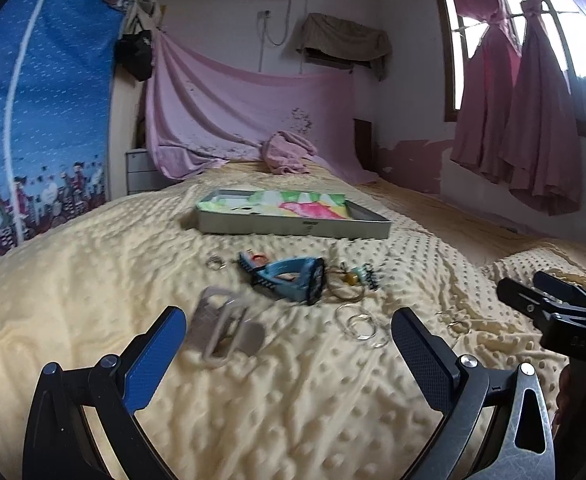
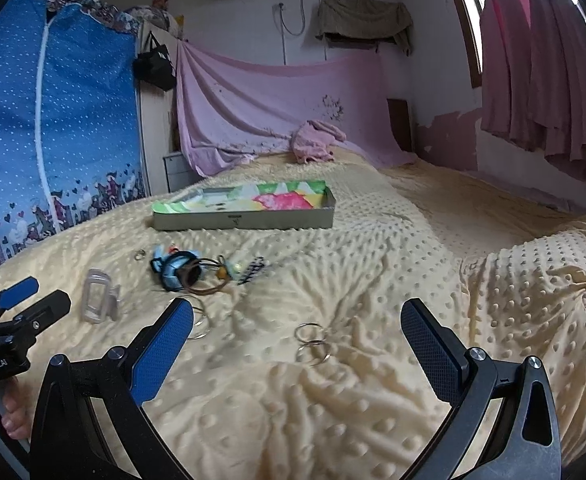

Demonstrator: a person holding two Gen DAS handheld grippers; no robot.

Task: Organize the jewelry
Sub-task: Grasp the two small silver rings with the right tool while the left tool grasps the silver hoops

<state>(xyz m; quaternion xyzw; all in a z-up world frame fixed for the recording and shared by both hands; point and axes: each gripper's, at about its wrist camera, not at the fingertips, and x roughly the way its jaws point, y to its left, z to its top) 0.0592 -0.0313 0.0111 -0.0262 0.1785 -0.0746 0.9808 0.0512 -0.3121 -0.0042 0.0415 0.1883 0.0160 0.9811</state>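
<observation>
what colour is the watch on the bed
Light blue with a dark, near-black face and trim; the watch shows best in the left wrist view.

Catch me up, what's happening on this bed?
A person holds a gripper in each hand over a yellow blanket to sort jewelry; nothing is picked up yet. The left gripper is open, nearest a clear watch band. The right gripper is open, with a pair of metal rings lying between its fingers. A blue watch, a beaded cord and more rings lie loose. The tin tray behind them holds no jewelry that I can see.
</observation>
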